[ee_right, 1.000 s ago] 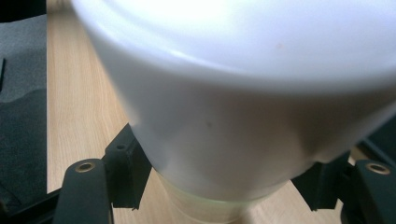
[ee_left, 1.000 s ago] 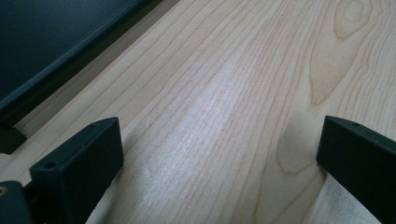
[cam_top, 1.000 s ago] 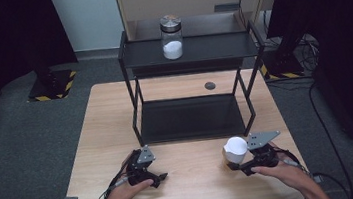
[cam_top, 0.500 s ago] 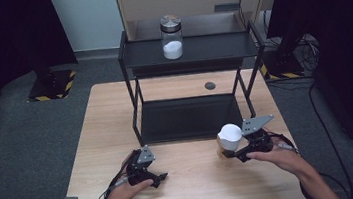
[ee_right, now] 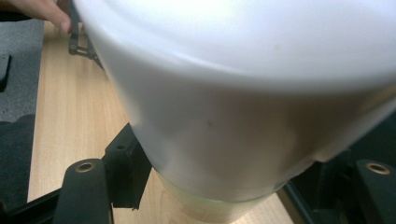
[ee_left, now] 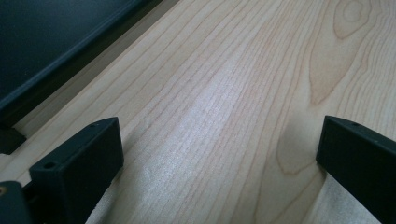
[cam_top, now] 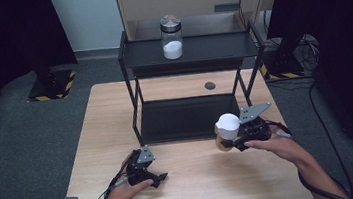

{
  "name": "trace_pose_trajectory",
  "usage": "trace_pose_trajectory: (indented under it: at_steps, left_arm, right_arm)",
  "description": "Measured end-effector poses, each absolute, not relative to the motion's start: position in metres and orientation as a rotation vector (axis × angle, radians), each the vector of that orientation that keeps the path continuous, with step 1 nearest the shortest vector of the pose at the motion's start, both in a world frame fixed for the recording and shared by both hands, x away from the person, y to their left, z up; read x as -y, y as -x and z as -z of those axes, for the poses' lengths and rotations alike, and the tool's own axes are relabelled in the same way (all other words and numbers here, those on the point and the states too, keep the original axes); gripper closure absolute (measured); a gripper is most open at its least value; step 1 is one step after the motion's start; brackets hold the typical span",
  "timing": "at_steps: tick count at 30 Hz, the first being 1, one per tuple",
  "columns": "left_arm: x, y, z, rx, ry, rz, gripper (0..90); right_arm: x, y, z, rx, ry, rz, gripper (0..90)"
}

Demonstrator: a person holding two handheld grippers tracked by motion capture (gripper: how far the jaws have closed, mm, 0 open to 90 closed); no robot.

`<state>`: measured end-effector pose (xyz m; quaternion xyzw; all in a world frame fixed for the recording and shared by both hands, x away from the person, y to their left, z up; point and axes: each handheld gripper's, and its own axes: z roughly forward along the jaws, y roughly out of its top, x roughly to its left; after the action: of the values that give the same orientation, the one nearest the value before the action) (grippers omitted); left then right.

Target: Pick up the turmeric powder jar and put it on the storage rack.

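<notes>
My right gripper (cam_top: 229, 141) is shut on a jar with a white lid (cam_top: 227, 131), held just above the wooden table (cam_top: 193, 178) in front of the black shelf rack (cam_top: 191, 118). In the right gripper view the jar's white lid (ee_right: 243, 84) looms large between the jaws. My left gripper (cam_top: 155, 177) rests on the table at the front left, open, with bare wood (ee_left: 219, 116) between its jaws. A glass jar with white powder (cam_top: 171, 37) stands on the rack's top shelf.
The rack's lower tray (cam_top: 189, 117) lies just beyond both grippers. A small dark round disc (cam_top: 209, 85) sits on the table behind the rack. Dark carpet (cam_top: 28, 136) surrounds the table.
My right gripper has lifted the white-lidded jar and carried it forward and a little left, toward the rack's lower tray. The left gripper has stayed put.
</notes>
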<state>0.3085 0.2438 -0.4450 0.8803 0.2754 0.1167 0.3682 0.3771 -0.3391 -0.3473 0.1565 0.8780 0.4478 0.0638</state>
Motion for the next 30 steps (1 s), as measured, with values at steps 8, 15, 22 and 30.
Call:
trace_pose_trajectory:
  at_steps: [8, 15, 22, 30]
  left_arm:
    - [-0.244, -0.309, 0.445, -0.704, -2.262, -0.298, 0.0]
    - [-0.244, -0.31, 0.445, -0.699, -2.262, -0.294, 0.0]
    - [-0.245, -0.311, 0.445, -0.693, -2.263, -0.292, 0.0]
    - [-0.245, -0.312, 0.445, -0.685, -2.266, -0.289, 0.0]
  right_arm:
    - [0.335, -0.39, 0.336, -2.652, -0.468, -1.354, 31.8]
    - [0.33, -0.399, 0.329, -2.654, -0.464, -1.355, 31.8]
    - [0.323, -0.409, 0.317, -2.657, -0.442, -1.345, 31.8]
    - [0.316, -0.421, 0.305, -2.665, -0.434, -1.344, 31.8]
